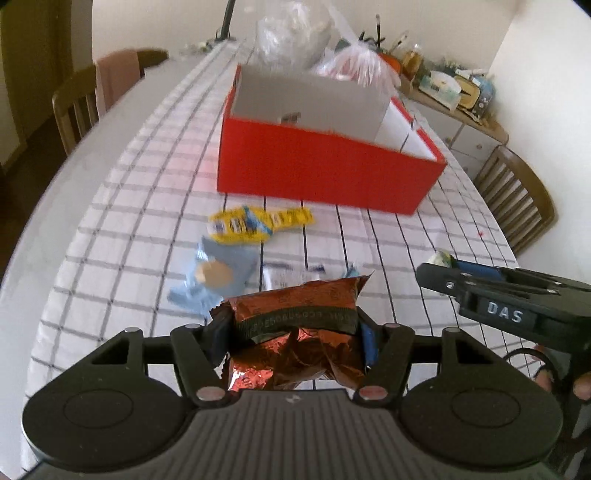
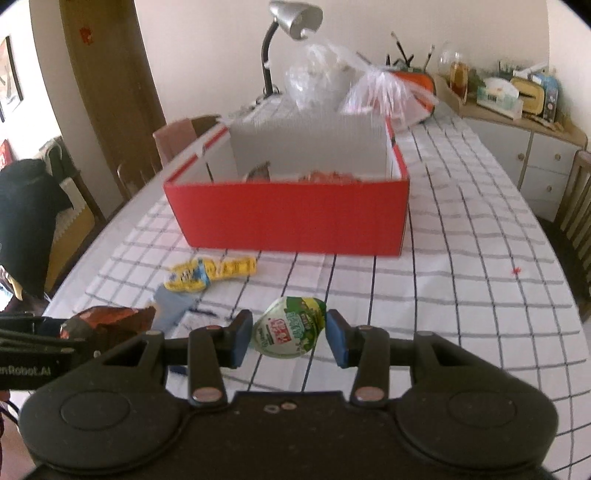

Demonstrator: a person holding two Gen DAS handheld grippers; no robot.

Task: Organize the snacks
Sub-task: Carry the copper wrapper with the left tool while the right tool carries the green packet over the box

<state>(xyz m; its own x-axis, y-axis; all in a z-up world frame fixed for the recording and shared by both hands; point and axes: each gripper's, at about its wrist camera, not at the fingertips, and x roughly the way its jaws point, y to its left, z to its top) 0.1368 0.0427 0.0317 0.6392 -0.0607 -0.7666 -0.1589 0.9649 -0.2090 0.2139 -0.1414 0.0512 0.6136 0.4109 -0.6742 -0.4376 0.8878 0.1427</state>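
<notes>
My left gripper (image 1: 293,332) is shut on a crumpled brown foil snack packet (image 1: 295,317), held above the checked tablecloth; the packet also shows in the right wrist view (image 2: 107,321). My right gripper (image 2: 286,334) is shut on a small green-and-white snack pack (image 2: 290,328), a little above the cloth; that gripper shows in the left wrist view (image 1: 443,277). Ahead stands a red box (image 2: 291,218) with a white cardboard divider (image 2: 310,147) and some snacks inside. A yellow snack packet (image 1: 255,223) and a blue snack packet (image 1: 218,277) lie on the cloth before the box.
Plastic bags (image 2: 376,92) and a desk lamp (image 2: 291,22) stand behind the box. Wooden chairs (image 1: 517,195) flank the table. A cluttered sideboard (image 2: 517,107) sits at the far right. A small white wrapper (image 1: 291,275) lies near the blue packet.
</notes>
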